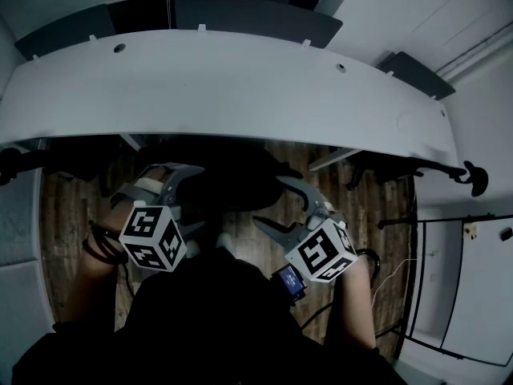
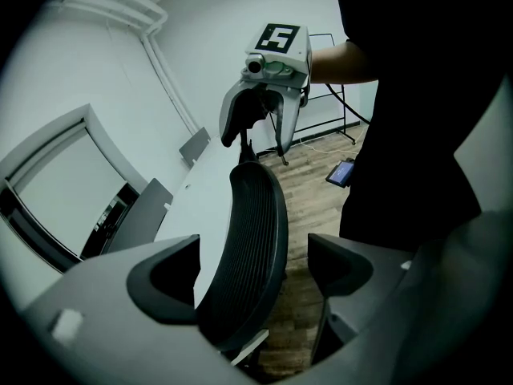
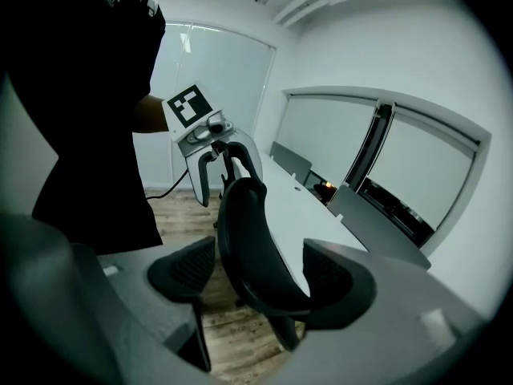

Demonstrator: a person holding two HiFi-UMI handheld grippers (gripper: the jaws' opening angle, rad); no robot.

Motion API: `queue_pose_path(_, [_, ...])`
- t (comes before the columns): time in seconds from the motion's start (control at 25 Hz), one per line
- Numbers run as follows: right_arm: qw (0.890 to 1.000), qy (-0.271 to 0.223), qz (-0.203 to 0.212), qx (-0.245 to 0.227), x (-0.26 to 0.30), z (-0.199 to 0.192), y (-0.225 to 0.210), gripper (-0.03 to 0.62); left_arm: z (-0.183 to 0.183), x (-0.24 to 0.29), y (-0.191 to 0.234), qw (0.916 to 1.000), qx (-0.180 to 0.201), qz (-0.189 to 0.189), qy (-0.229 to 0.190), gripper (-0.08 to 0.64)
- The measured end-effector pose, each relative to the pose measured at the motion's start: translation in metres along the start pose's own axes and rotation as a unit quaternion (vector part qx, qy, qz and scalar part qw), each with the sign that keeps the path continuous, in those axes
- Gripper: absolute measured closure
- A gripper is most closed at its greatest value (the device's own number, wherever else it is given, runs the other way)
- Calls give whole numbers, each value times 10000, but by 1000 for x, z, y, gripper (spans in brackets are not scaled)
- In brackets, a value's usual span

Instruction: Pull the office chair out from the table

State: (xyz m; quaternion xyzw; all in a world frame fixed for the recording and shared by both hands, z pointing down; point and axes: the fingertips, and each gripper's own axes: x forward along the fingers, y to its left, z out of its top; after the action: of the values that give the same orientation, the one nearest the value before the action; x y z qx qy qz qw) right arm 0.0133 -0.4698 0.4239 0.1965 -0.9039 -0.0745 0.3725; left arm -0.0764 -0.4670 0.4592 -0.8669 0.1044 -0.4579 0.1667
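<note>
Office chair (image 1: 232, 179) is tucked at the desk (image 1: 240, 95), its seat under the desk edge. Left gripper (image 2: 250, 269) and right gripper (image 3: 260, 277) both stand wide, each straddling the backrest rim; the pads aren't clamped on it.

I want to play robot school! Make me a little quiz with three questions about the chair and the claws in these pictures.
1. True or false: the back of the office chair stands between the two pads of the left claw.
2. What is the floor made of? A. wooden planks B. red carpet C. white tiles
3. Fill in the gap: the right claw is ___ (open or shut).

Key: 1 true. 2 A. 3 open.
</note>
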Motion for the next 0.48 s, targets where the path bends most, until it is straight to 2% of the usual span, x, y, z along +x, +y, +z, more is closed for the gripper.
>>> queue_pose_path(0.48, [9983,475,115,-321,30,-20,10,233,-21,20,-1,9993,156,46,346,124])
